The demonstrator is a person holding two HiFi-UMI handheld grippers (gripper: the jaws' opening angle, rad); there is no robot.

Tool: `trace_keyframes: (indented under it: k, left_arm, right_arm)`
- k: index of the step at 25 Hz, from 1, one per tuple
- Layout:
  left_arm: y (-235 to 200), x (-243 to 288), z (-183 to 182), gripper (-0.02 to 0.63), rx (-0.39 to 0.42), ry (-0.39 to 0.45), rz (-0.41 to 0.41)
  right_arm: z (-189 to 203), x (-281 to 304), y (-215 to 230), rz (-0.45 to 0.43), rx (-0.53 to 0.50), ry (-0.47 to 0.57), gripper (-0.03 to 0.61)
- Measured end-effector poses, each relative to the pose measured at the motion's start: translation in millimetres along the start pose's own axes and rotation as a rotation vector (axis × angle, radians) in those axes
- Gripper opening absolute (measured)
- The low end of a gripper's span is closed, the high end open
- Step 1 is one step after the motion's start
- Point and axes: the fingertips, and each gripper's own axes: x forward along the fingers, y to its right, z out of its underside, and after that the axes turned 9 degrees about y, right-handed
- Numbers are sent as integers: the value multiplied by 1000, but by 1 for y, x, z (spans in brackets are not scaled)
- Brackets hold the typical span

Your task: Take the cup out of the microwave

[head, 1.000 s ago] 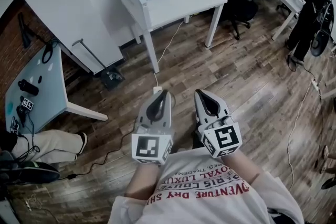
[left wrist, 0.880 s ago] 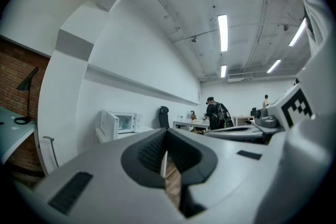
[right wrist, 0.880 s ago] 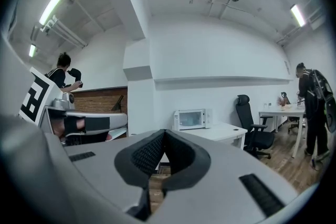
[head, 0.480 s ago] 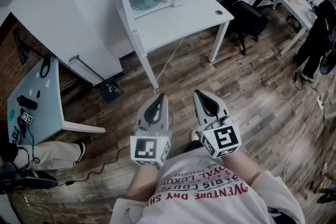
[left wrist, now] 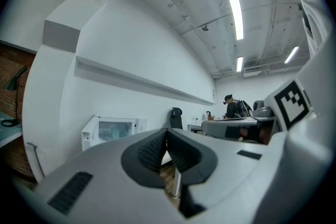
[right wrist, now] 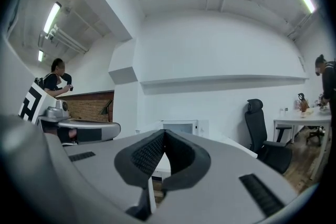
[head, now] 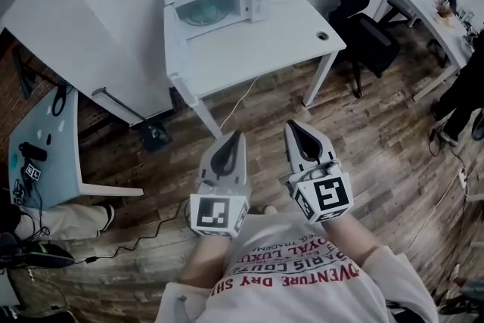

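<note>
A white microwave (head: 219, 2) stands with its door closed at the back of a white table (head: 257, 49), well ahead of me. Behind its glass I see only a dim greenish shape, and I cannot make out the cup. My left gripper (head: 236, 134) and right gripper (head: 293, 125) are held side by side over the wooden floor, short of the table, both shut with nothing in them. The microwave (left wrist: 113, 131) shows far off in the left gripper view beyond the shut left gripper (left wrist: 167, 131). In the right gripper view the microwave (right wrist: 181, 127) sits behind the shut right gripper (right wrist: 164, 132).
A small round object (head: 324, 35) lies near the table's right corner. A black office chair (head: 367, 19) stands right of the table, with another white desk (head: 423, 7) beyond. A glass desk (head: 45, 140) and a seated person's legs (head: 53, 219) are at the left. Cables (head: 144, 234) run across the floor.
The table with the microwave has come closer and lower in the head view. Both grippers have travelled forward with me, still shut and side by side.
</note>
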Motion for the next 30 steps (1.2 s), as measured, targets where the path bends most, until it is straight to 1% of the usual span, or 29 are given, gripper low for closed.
trace_keyframes:
  k: [6, 12, 17, 22, 26, 30]
  left_arm:
    - [-10, 50, 23, 8, -10, -31, 14]
    - [-39, 120, 42, 8, -24, -34, 48]
    - [-72, 197, 52, 8, -41, -28, 84]
    - [-115, 270, 53, 8, -43, -29, 94]
    - [-154, 315, 61, 8, -44, -42, 84]
    - [-182, 345, 72, 8, -47, -68, 69]
  right_arm:
    - [23, 33, 28, -20, -11, -29, 11]
    - [41, 92, 66, 12, -24, -42, 11]
    - [47, 159, 102, 38, -47, -52, 11]
    - [58, 235, 136, 62, -28, -77, 11]
    - [71, 298, 151, 48, -12, -93, 11]
    - [83, 351, 159, 20, 5, -112, 11]
